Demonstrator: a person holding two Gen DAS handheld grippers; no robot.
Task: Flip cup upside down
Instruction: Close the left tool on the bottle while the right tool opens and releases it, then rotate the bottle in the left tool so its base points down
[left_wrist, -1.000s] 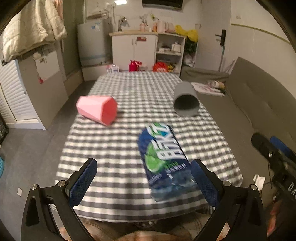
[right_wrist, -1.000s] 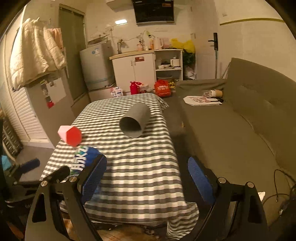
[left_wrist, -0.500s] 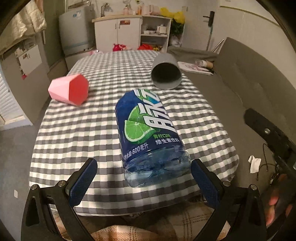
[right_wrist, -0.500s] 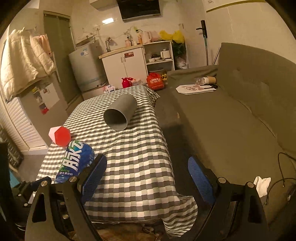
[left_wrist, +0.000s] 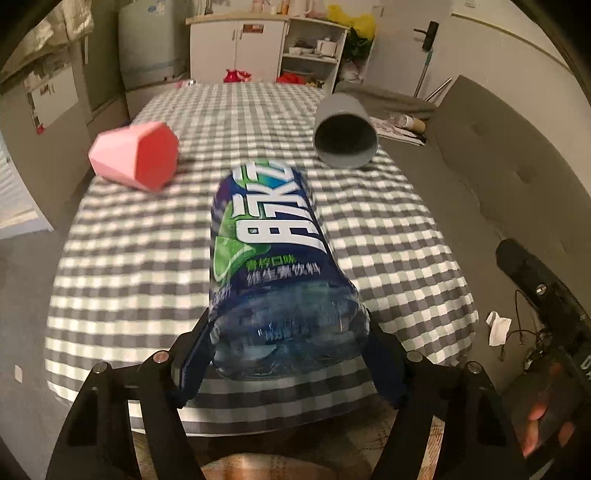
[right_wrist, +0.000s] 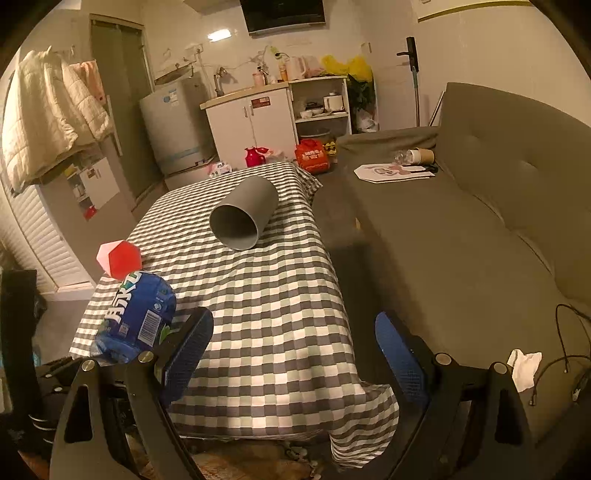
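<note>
Three things lie on their sides on the checked table (left_wrist: 140, 258): a pink faceted cup (left_wrist: 136, 158) at the left, a grey cup (left_wrist: 345, 133) at the far right with its mouth towards me, and a blue drink bottle (left_wrist: 273, 258) in the middle. My left gripper (left_wrist: 288, 362) is shut on the bottle's clear base, a pad pressed to each side. The right wrist view shows the grey cup (right_wrist: 243, 214), the pink cup (right_wrist: 118, 258) and the bottle (right_wrist: 136, 314). My right gripper (right_wrist: 291, 354) stands open and holds nothing at the table's near right corner.
A grey sofa (right_wrist: 461, 258) runs along the table's right side, with papers (right_wrist: 395, 171) on its far end. A white tissue (right_wrist: 524, 369) and cables lie on the floor. A white cabinet (right_wrist: 255, 122) and a fridge (right_wrist: 177, 118) stand beyond the table.
My left gripper has moved forward to the blue bottle and its fingers have shut on the base. My right gripper has drifted a little and stays open.
</note>
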